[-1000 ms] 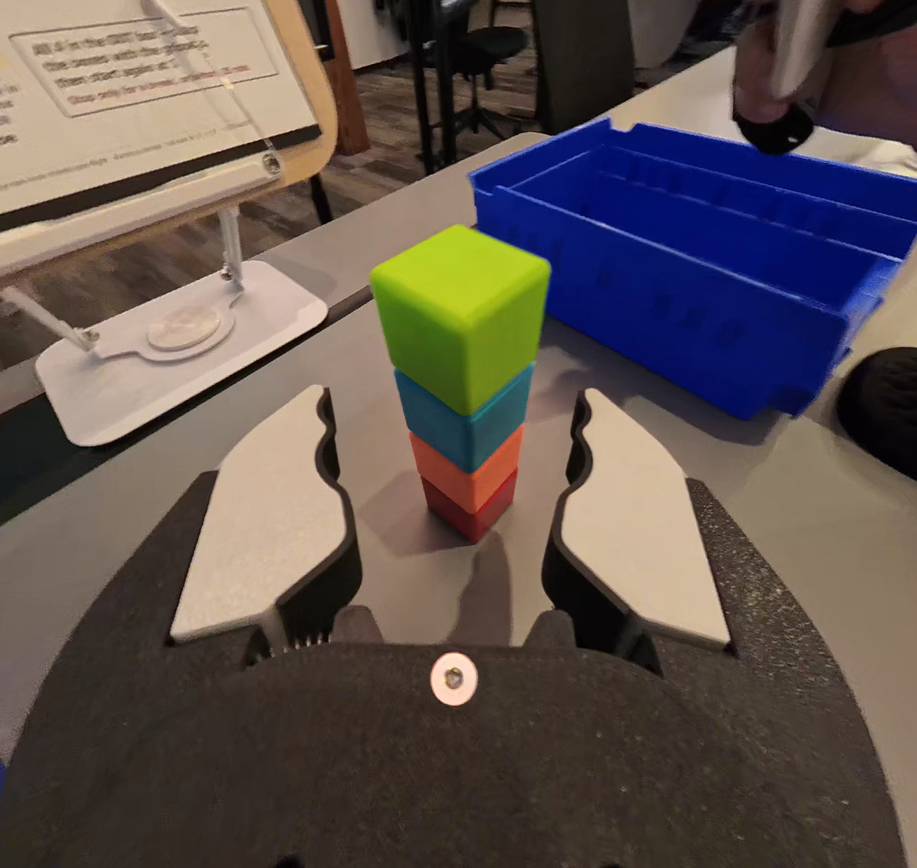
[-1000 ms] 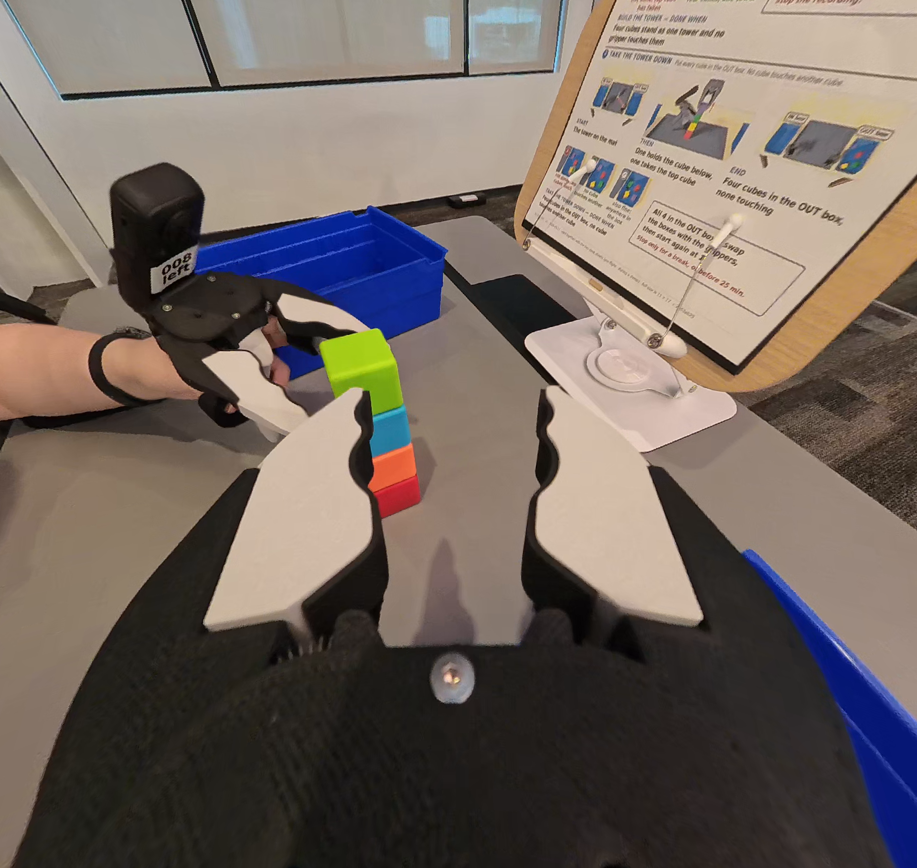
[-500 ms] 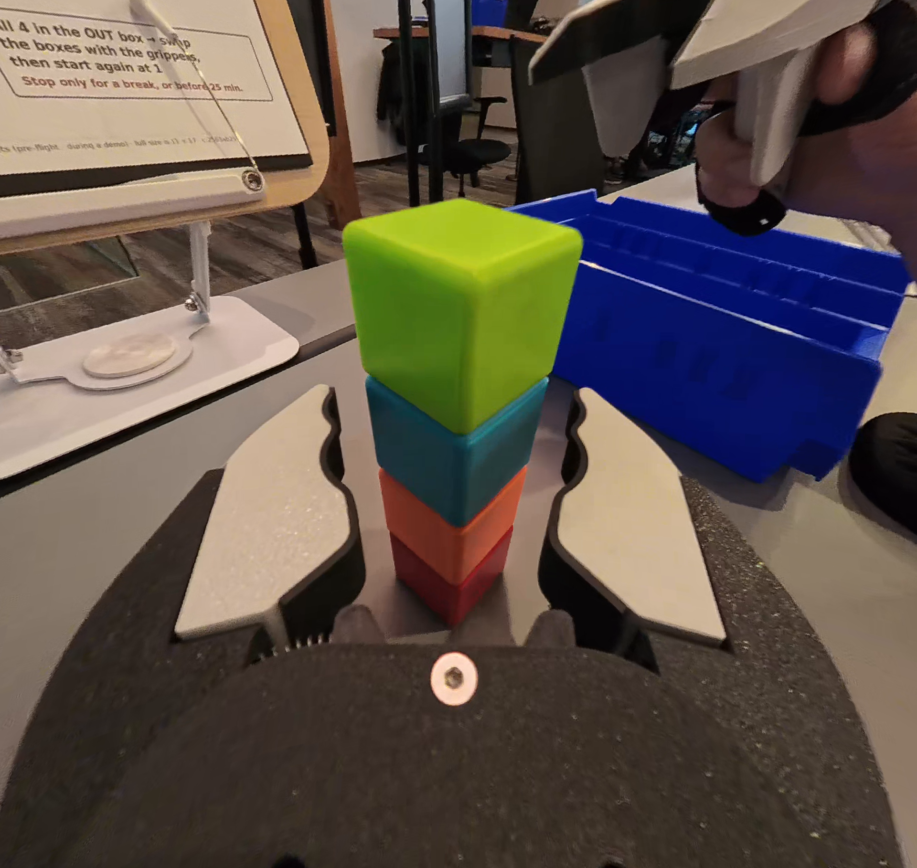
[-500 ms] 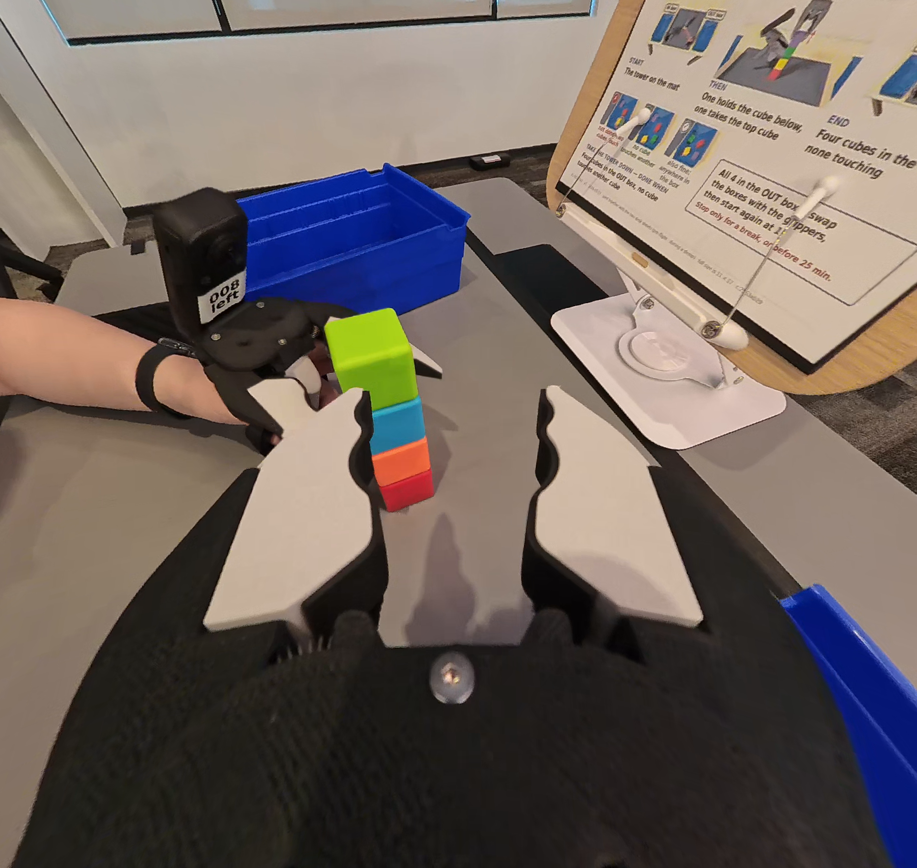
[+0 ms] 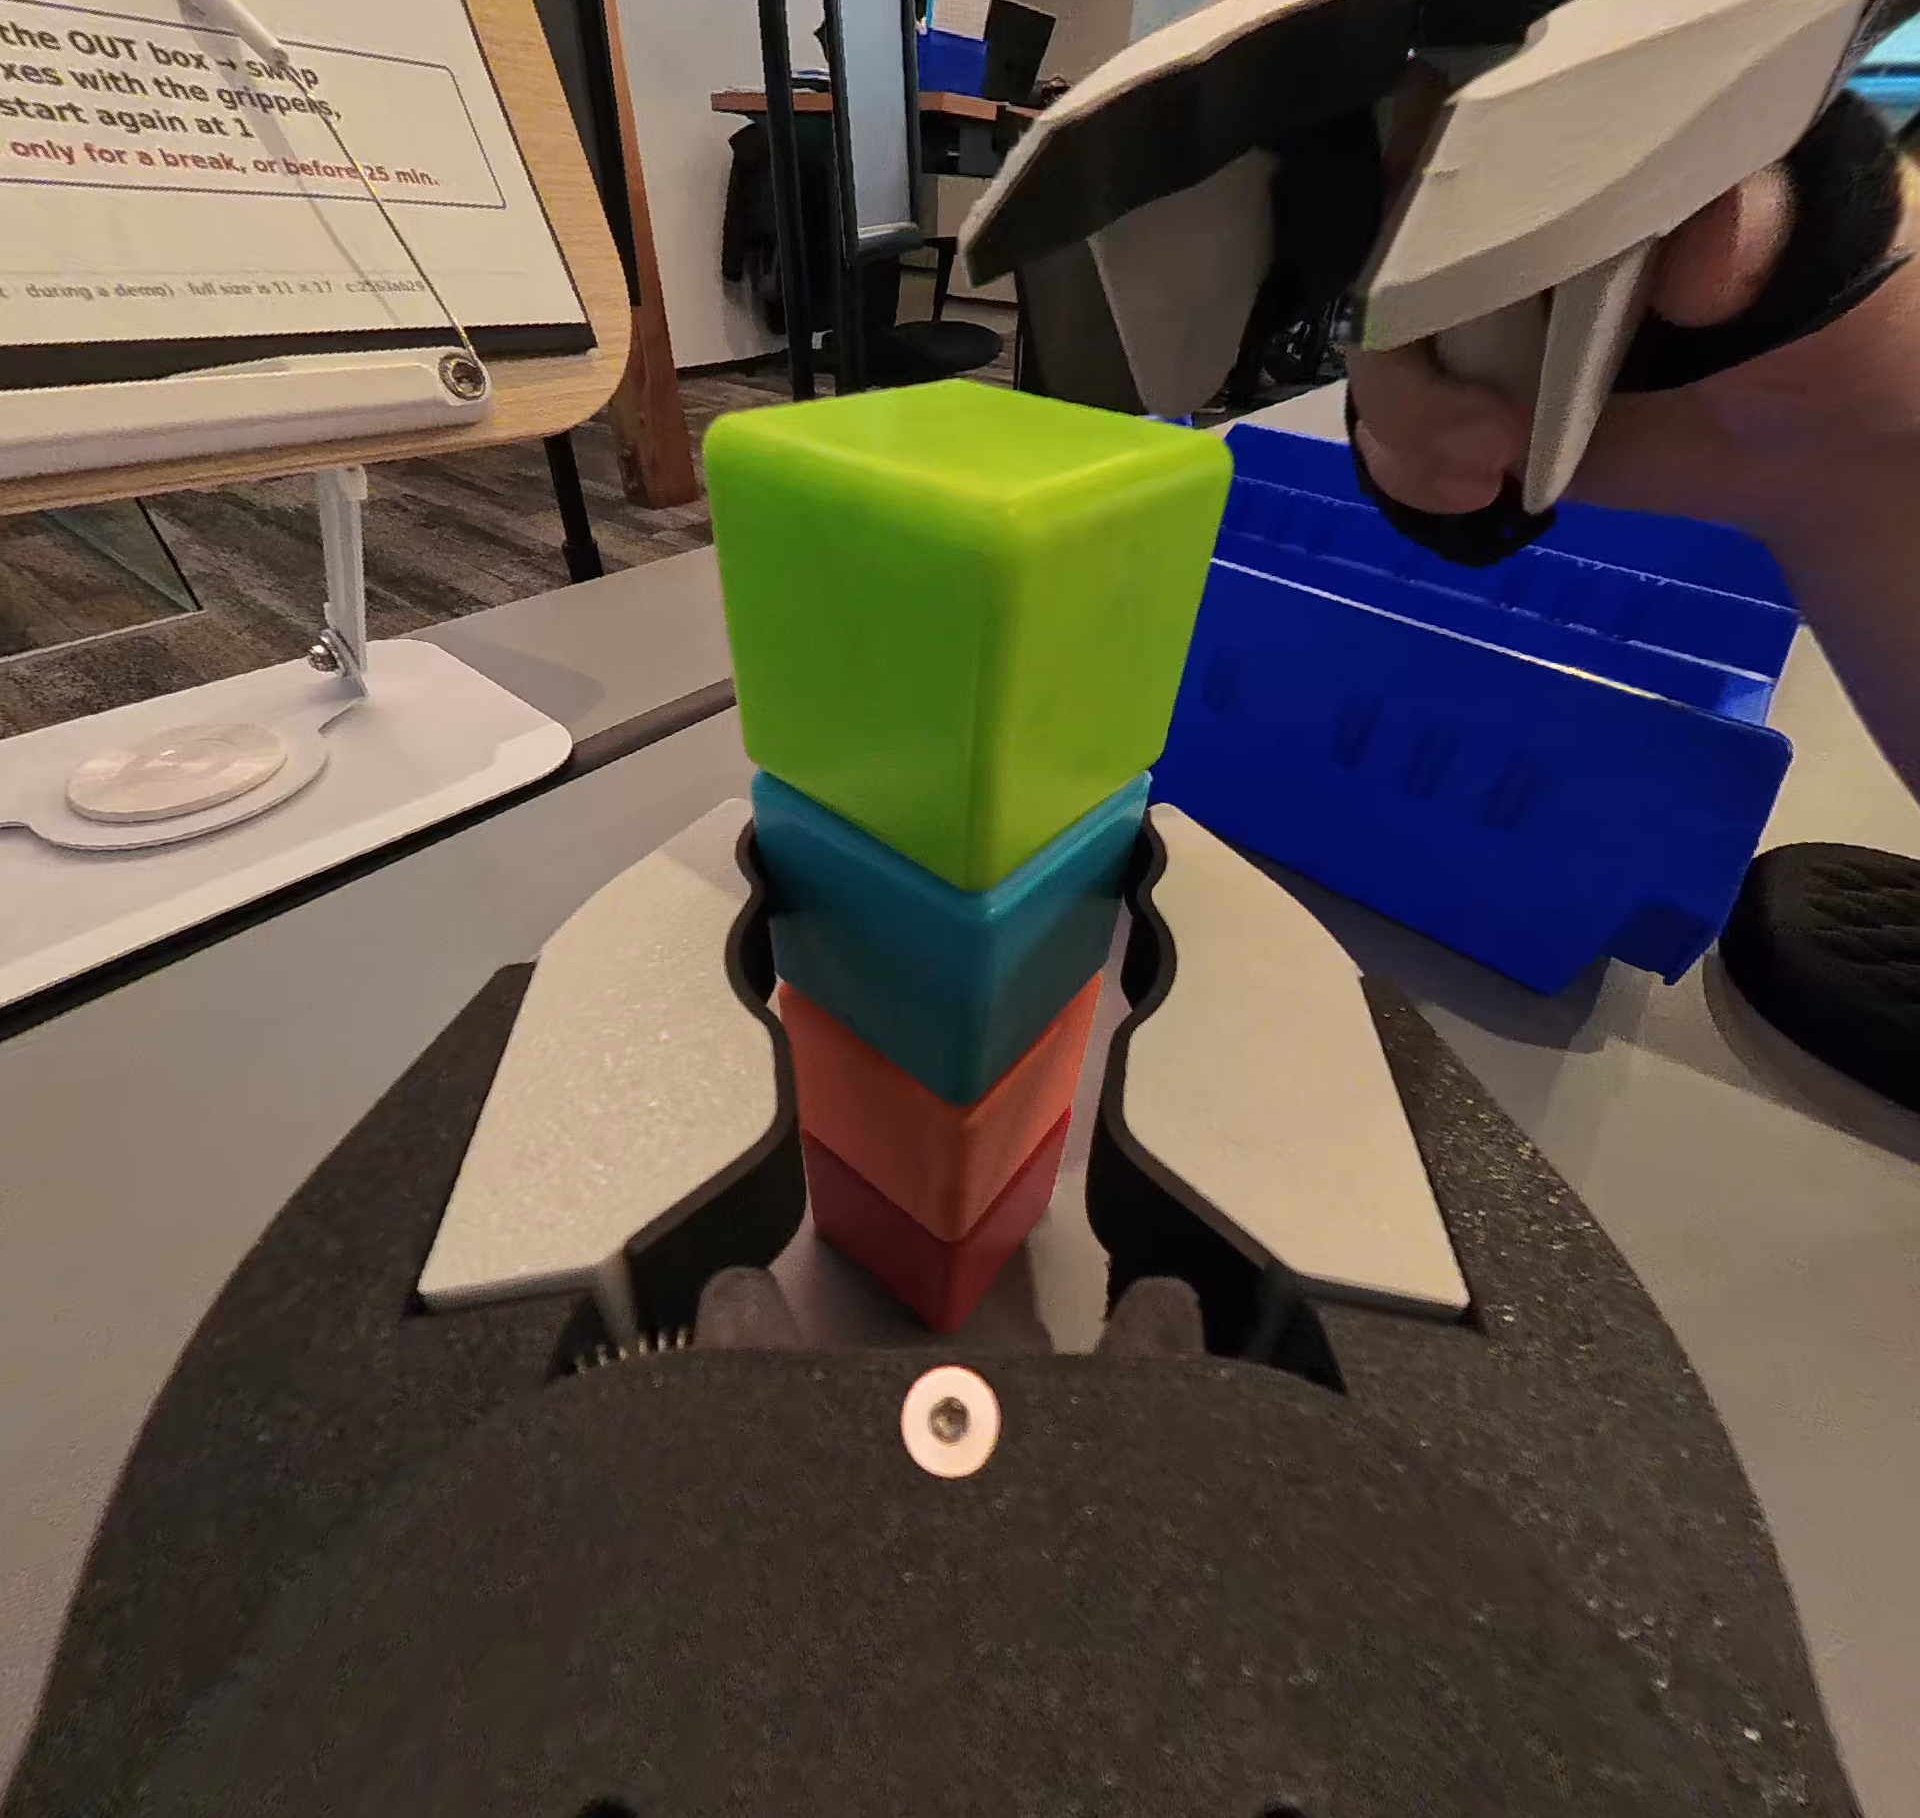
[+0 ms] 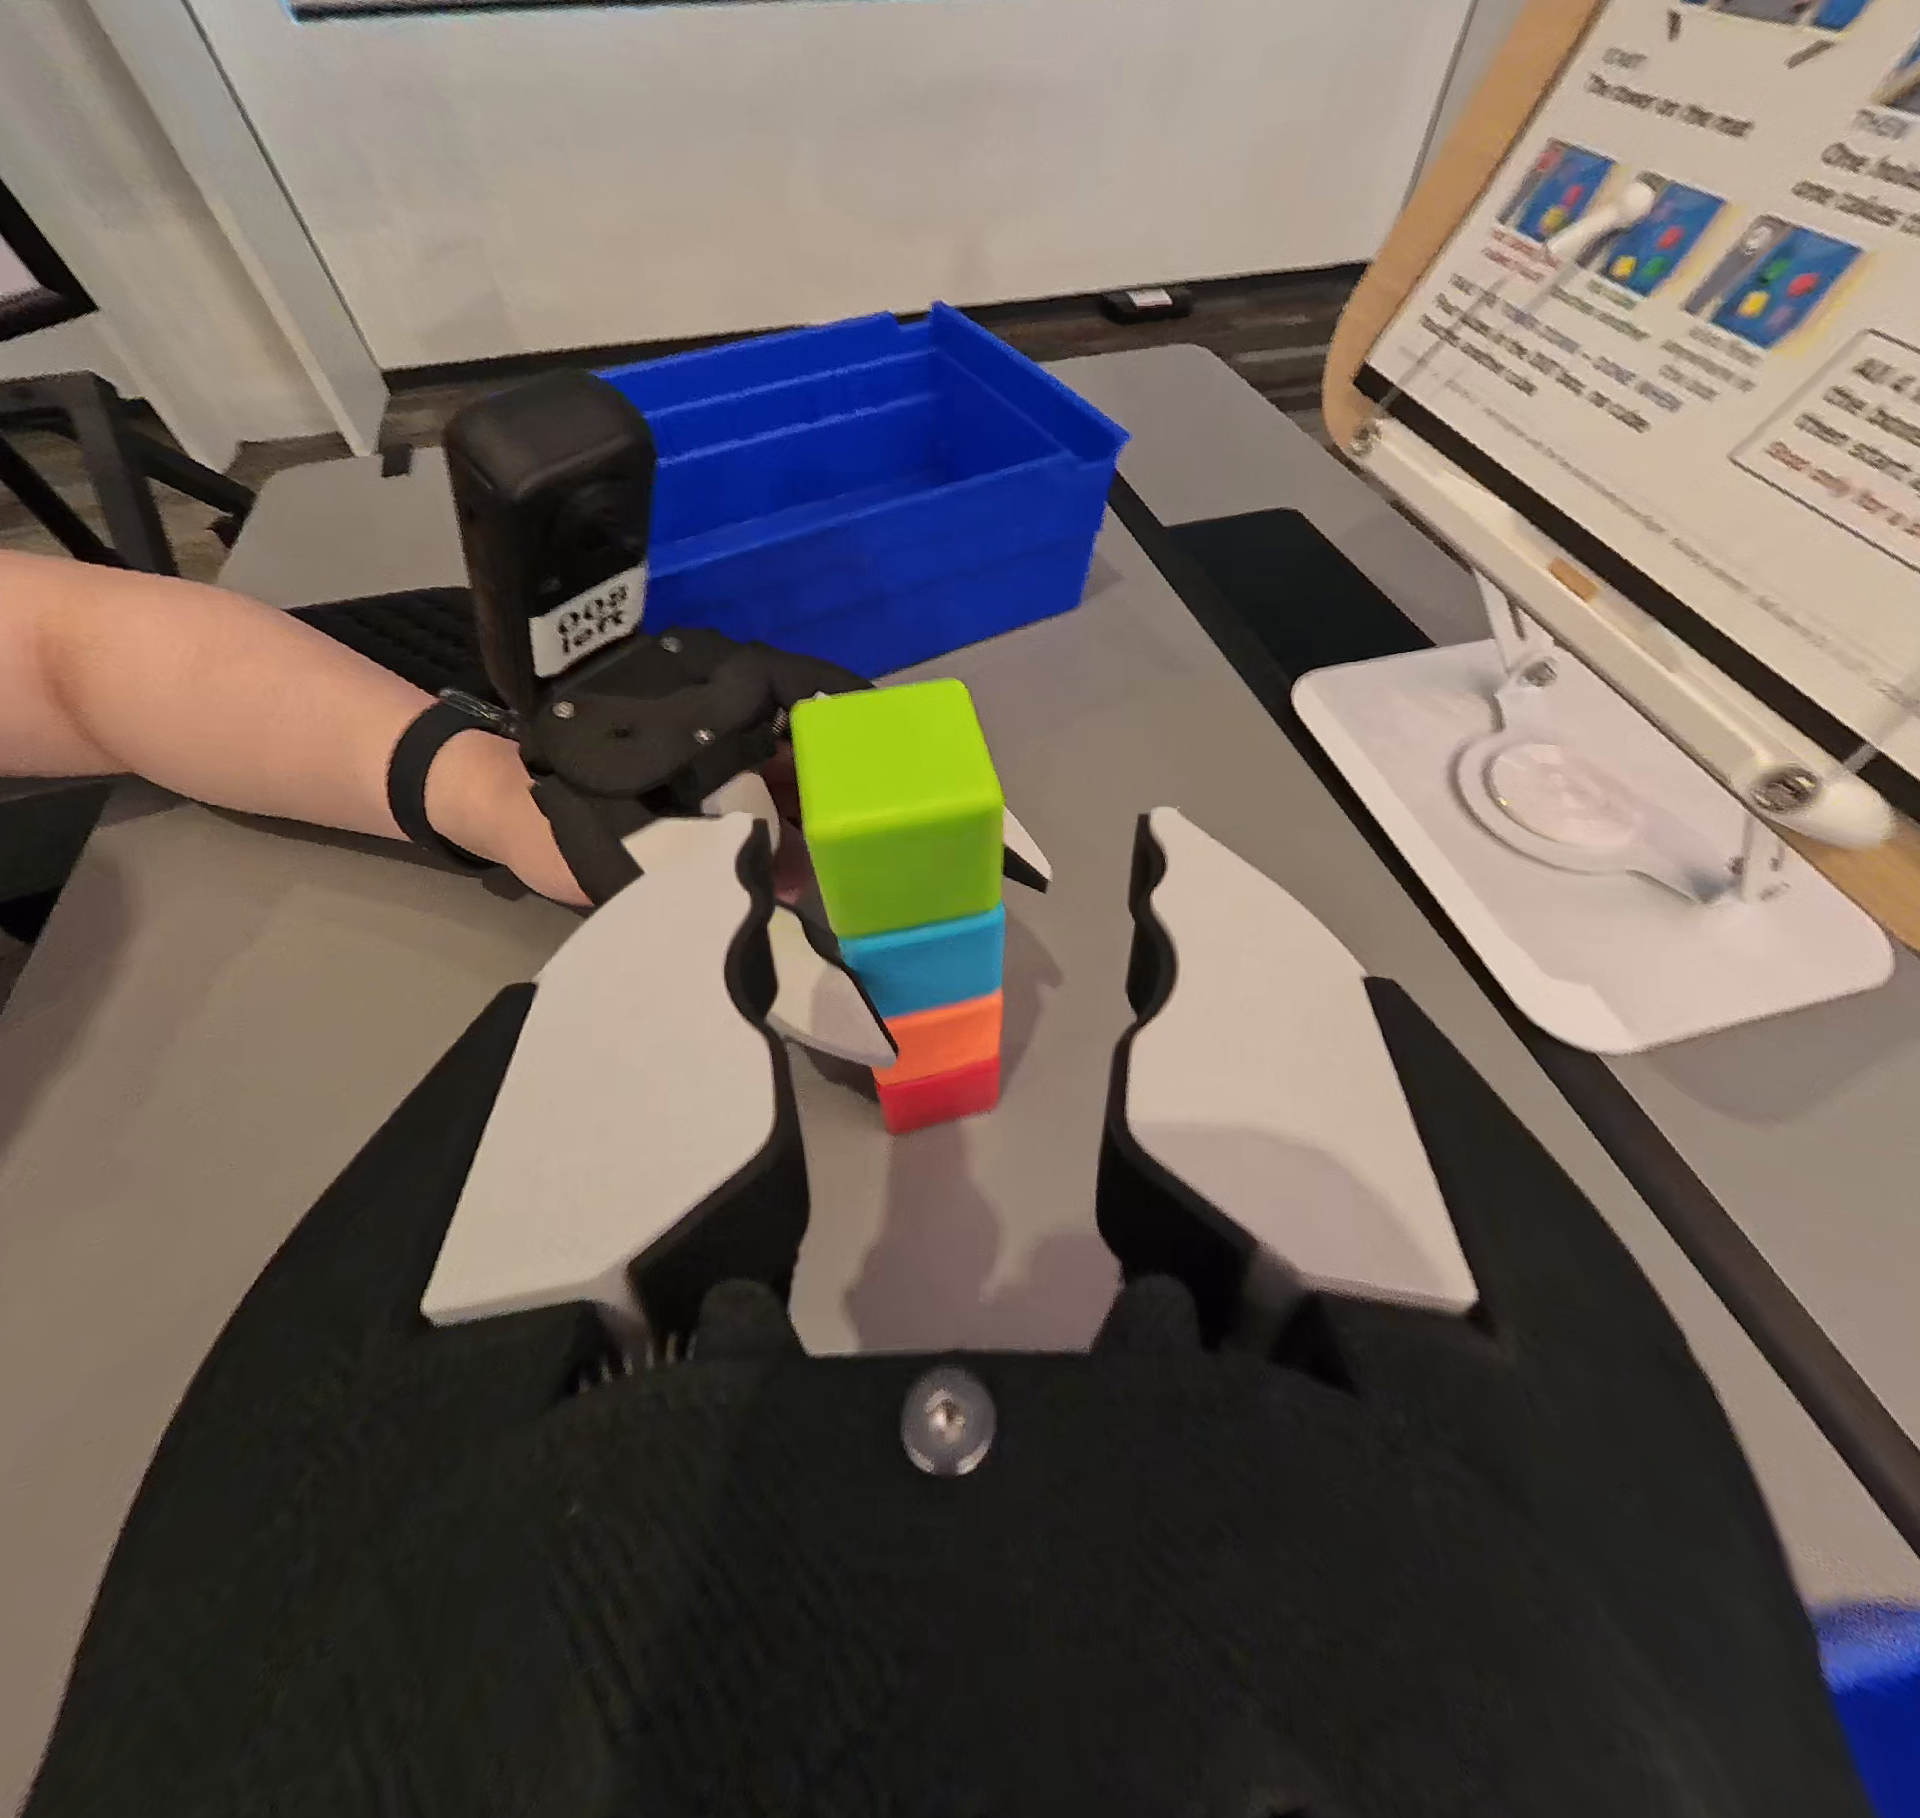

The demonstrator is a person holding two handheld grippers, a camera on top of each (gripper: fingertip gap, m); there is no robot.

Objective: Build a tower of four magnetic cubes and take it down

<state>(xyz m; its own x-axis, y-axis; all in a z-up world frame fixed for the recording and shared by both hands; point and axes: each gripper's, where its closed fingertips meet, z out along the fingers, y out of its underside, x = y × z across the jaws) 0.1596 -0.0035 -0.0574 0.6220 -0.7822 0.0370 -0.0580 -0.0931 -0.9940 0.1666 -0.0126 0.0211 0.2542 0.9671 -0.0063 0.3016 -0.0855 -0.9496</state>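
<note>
A tower of four cubes stands on the grey table: green (image 5: pixel 956 625) on top, then teal (image 5: pixel 935 979), orange (image 5: pixel 914 1134) and red (image 5: pixel 914 1249) at the bottom. My left gripper (image 5: pixel 945 864) is shut on the teal cube, its fingertips pressing both sides. In the right wrist view the green cube (image 6: pixel 894 812) sits between the tips of my open, empty right gripper (image 6: pixel 951 833), which hovers above and short of the tower. The left gripper (image 6: pixel 935 958) straddles the tower from the left there. The right gripper (image 5: pixel 1174 282) hangs above and behind the green cube.
A blue bin (image 5: pixel 1455 781) stands just right of the tower and shows in the right wrist view (image 6: pixel 883 521) behind it. A second blue bin's corner (image 6: pixel 1870 1654) is at bottom right. An instruction board (image 6: pixel 1662 314) on a white stand (image 6: pixel 1558 885) borders the table. Tip to tip, the grippers are about 8 cm apart.
My left gripper moved forward around the tower and closed onto the teal cube. My right gripper moved closer and lined up over the green cube, still open.
</note>
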